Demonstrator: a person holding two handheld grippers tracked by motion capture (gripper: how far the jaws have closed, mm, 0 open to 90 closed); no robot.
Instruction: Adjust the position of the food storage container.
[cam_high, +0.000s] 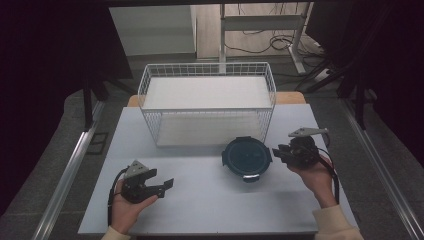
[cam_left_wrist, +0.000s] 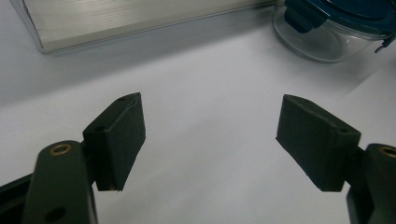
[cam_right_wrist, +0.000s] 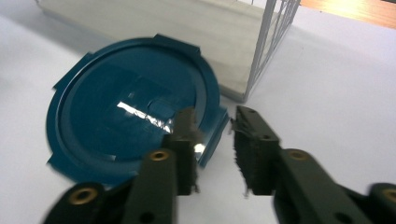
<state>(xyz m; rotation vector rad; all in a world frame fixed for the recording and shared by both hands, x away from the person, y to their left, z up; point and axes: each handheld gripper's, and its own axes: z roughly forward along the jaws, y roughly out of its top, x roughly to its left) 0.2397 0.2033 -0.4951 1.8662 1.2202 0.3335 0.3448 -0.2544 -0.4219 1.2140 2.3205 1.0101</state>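
- On the table (cam_high: 200, 200), just in front of the wire basket (cam_high: 207, 102), stands the container (cam_high: 247, 158), a round clear bowl with a blue clip lid; it is upright and closed, near the basket wall but not touching it as far as I can tell.
- Your right gripper (cam_high: 278, 153) is just beside the container, on its right side, and it points to the rim of the lid.
- In the right gripper view the jaws stand close together with a narrow gap, and nothing is between them; the lid tab (cam_right_wrist: 214, 135) lies just beyond the left jaw. I judge you bring them narrow so they fit on a clip of the lid.
- Your left gripper (cam_high: 166, 184) rests low on the table, well apart from the container, jaws wide apart and holding nothing.
- I think it waits there so it does not block the right hand, and it can come to steady the bowl.
- The basket is open on top, so probably it is the place for the container.
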